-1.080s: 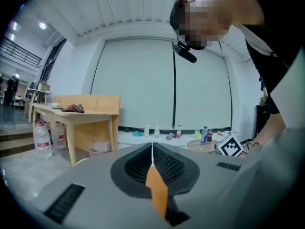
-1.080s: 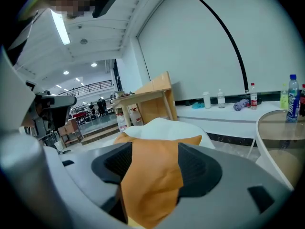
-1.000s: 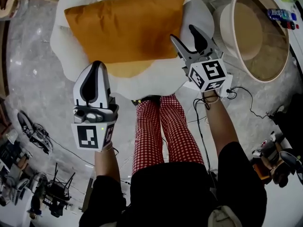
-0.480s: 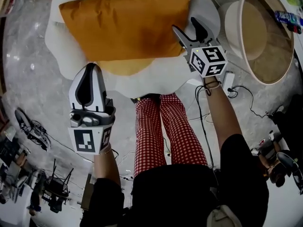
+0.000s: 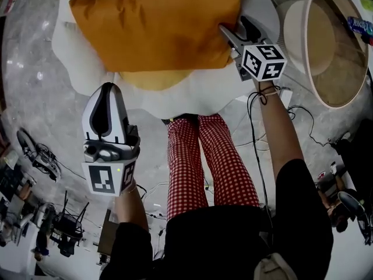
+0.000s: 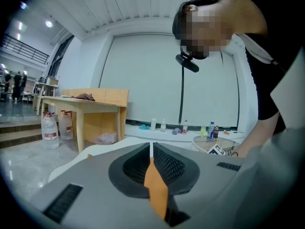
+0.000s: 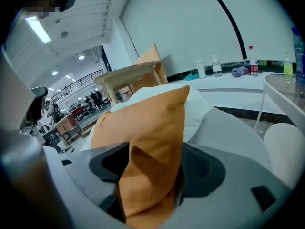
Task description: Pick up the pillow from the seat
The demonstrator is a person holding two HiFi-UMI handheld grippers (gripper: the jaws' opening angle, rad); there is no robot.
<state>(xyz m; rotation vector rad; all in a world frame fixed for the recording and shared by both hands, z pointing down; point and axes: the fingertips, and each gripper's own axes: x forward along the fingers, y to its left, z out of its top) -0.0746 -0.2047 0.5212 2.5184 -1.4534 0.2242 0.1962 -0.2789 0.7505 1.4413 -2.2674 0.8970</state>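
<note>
An orange pillow [image 5: 157,28] lies on a white cushioned seat [image 5: 192,95]. My right gripper [image 5: 234,25] is at the pillow's near right corner. Its jaws have just been opening and stand wide, one on each side of that corner. In the right gripper view the orange fabric [image 7: 152,142] fills the gap between them. My left gripper [image 5: 106,91] is shut and holds nothing. It hovers over the floor just short of the pillow's near left edge. A strip of the pillow [image 6: 155,185] shows in the slit between its jaws.
A round tub with a wooden rim [image 5: 326,45] stands right of the seat, with bottles [image 5: 358,25] beyond it. Cables [image 5: 297,112] trail on the floor at right. The person's legs in red checked trousers [image 5: 198,162] are below the seat, and gear [image 5: 35,156] litters the floor at left.
My right gripper has moved forward and down onto the pillow's corner, with its jaws spreading around it. The left gripper has sunk slightly and stays shut.
</note>
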